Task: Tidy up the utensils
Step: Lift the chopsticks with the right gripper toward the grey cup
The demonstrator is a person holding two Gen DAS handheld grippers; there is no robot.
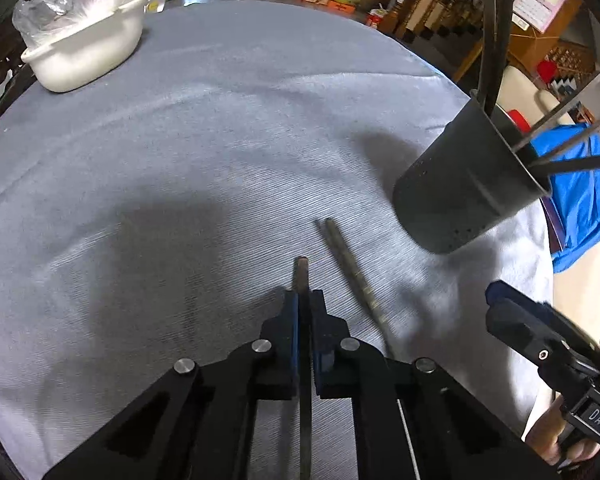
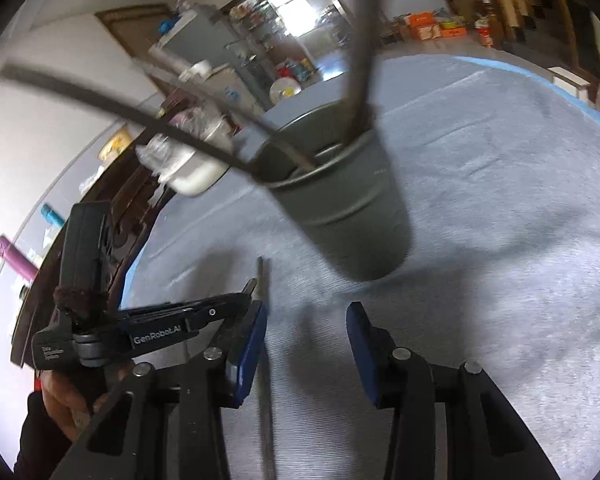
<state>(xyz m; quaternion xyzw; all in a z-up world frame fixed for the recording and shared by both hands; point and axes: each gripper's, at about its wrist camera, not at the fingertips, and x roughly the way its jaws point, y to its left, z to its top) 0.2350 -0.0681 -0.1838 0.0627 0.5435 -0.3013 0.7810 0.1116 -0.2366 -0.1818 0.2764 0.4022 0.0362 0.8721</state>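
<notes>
My left gripper (image 1: 304,300) is shut on a dark chopstick (image 1: 301,272) whose tip pokes out past the pads, just above the grey tablecloth (image 1: 180,160). Another chopstick (image 1: 354,272) lies on the cloth just to the right. A dark grey utensil cup (image 1: 460,192) stands to the right with several long utensils in it. In the right wrist view the cup (image 2: 348,208) is ahead of my right gripper (image 2: 306,320), which is open and empty. The left gripper (image 2: 220,308) shows at the left there, with a chopstick (image 2: 265,360) on the cloth.
A white tub (image 1: 88,48) with a plastic bag stands at the table's far left. A blue cloth (image 1: 580,204) lies off the right edge of the table. Chairs, boxes and wooden furniture stand beyond the table.
</notes>
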